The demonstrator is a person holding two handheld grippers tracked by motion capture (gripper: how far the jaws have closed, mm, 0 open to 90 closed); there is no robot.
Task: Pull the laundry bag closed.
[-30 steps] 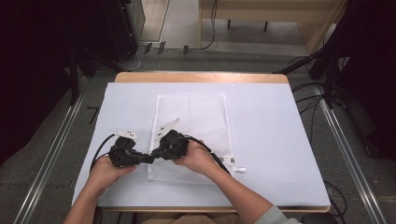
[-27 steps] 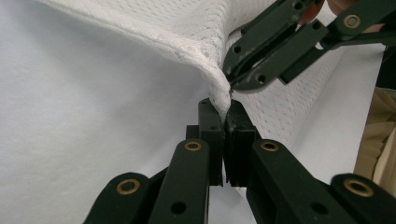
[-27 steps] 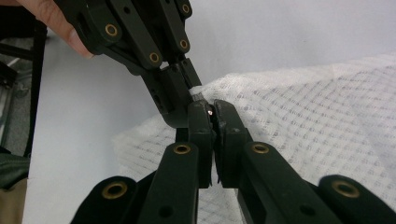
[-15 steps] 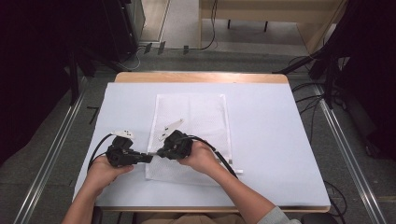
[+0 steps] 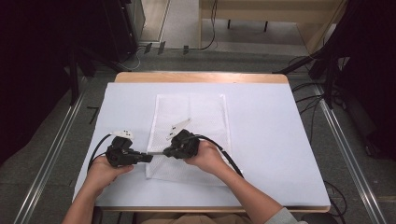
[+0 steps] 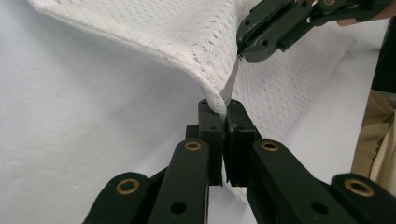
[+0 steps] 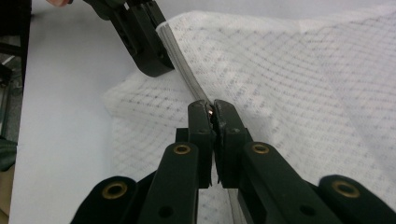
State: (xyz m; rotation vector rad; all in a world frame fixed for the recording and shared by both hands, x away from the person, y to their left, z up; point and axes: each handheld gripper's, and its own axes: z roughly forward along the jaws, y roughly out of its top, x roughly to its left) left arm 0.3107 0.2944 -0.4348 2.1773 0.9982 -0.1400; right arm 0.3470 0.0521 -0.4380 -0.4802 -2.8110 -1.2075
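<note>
- Both tongs grip one edge of the white mesh bag (image 5: 191, 135): left tongs (image 6: 223, 112) clamped on its raised hem, right tongs (image 7: 210, 109) pinched on the zipper strip.
- Mesh bag lies at the centre of the white counter (image 5: 271, 135), its lower-left edge lifted between the tongs.
- Left tongs (image 5: 148, 158) sit just left of the right tongs (image 5: 165, 152), lower centre of the high view.

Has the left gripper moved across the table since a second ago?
No. The left gripper sits at the same spot by the mesh bag's left edge.
</note>
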